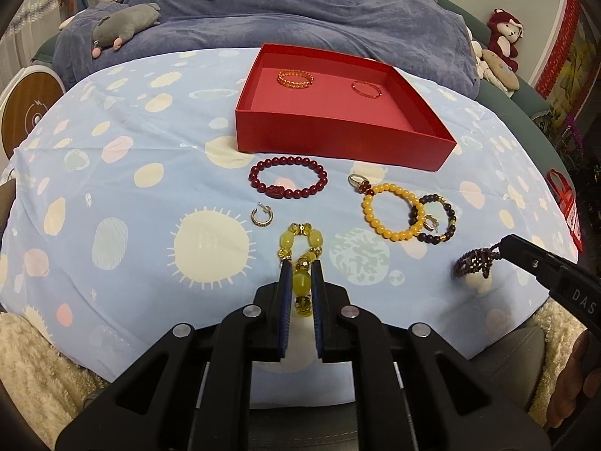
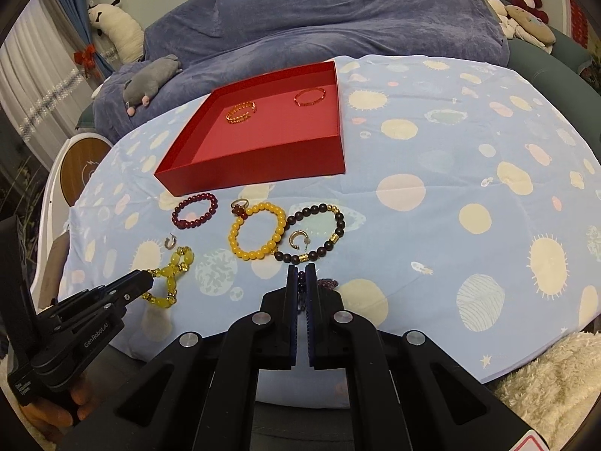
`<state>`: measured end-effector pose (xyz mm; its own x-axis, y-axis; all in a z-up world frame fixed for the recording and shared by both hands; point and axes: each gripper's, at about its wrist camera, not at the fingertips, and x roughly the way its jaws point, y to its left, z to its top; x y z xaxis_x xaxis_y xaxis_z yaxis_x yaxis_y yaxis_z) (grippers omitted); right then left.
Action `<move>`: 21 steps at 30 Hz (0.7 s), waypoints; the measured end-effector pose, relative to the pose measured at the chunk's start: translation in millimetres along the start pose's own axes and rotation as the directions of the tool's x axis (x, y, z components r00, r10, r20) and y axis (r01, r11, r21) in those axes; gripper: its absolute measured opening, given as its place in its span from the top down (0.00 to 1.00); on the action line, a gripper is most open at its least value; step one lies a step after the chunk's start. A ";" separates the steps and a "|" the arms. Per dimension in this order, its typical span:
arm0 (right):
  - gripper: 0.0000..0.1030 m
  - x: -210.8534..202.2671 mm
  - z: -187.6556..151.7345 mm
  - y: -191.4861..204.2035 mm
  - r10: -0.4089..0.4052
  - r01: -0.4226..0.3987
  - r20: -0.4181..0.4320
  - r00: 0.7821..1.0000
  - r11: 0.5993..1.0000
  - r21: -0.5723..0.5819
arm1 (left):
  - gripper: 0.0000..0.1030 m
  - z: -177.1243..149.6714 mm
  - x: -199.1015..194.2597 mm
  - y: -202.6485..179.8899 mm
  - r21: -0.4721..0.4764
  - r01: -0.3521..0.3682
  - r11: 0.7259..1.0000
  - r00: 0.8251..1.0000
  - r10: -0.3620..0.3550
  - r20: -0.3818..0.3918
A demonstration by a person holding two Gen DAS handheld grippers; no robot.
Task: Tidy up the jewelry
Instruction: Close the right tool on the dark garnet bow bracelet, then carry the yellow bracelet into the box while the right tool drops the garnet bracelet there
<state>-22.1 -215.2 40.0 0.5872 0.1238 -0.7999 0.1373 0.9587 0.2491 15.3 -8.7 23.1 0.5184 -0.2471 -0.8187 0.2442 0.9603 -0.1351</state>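
Left gripper (image 1: 300, 263) closed on the yellow bracelet (image 1: 300, 242), at 6 o'clock of the dark red bracelet (image 1: 288, 182). Red box (image 1: 338, 143) at 12 o'clock holds an orange bracelet (image 1: 295, 78) and a thin red bracelet (image 1: 366, 89). Right gripper (image 2: 301, 268) clamps the purple bracelet (image 1: 474, 263), at 5 o'clock of the amber bracelet (image 1: 392, 212).

Both wrist views look low and close across the cloth (image 1: 124, 173) toward the shared red box (image 1: 338, 143).
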 end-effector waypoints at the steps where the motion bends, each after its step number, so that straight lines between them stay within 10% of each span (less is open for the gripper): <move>1: 0.96 -2.9 1.7 0.5 0.006 -0.006 0.005 1.000 1.000 0.002 | 0.91 1.2 -2.8 -0.8 0.005 0.000 1.000 1.000 0.000 0.002; 21: 0.96 -27.3 86.8 8.2 0.067 -0.067 0.122 0.990 0.998 -0.003 | 0.91 100.5 -47.1 3.5 0.048 0.034 0.998 0.992 -0.039 0.121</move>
<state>32.3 -232.9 111.3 0.6881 0.1553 -0.7088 0.0955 0.9489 0.3007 74.1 -6.8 117.3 0.6039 -0.2984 -0.7391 0.3005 0.9441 -0.1357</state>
